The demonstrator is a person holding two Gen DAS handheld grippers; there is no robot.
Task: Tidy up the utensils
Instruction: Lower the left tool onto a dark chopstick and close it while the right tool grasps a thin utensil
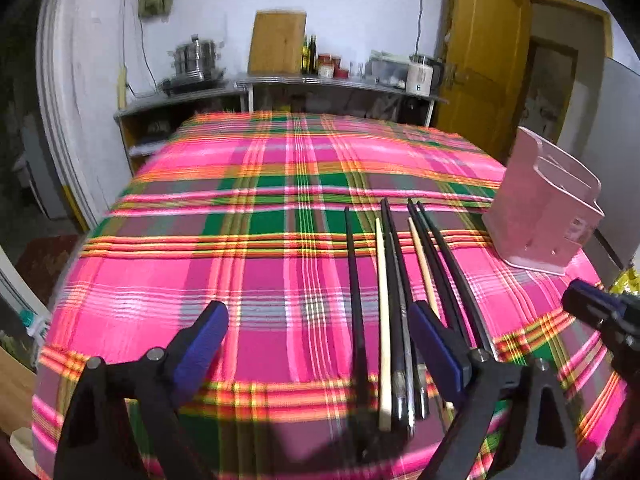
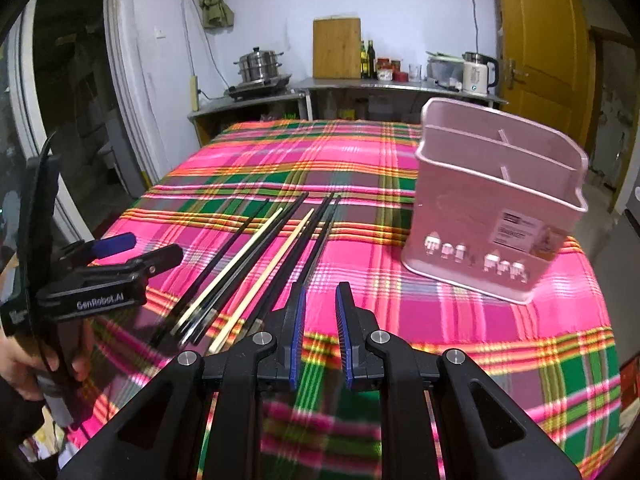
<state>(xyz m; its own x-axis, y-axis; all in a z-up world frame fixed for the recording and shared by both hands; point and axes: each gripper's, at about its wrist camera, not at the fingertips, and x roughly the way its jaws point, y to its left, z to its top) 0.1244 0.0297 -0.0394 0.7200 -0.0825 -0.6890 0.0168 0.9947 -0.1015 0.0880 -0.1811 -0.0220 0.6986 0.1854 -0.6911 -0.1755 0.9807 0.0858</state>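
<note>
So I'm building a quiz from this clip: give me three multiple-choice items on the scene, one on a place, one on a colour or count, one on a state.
1. Where do the chopsticks lie relative to the pink holder, seen from the right wrist?
A. Inside it
B. On the cloth to its left
C. Behind it

2. How many pale chopsticks are among the black ones?
A. Two
B. None
C. Five

3. How is the left gripper?
A. Shut on a chopstick
B. Open, holding nothing
C. Out of view

Answers:
1. B, they lie flat on the plaid tablecloth, apart from the holder.
2. A, two cream sticks show in both views.
3. B, its blue pads stand wide apart above the cloth, gripping nothing.
</note>
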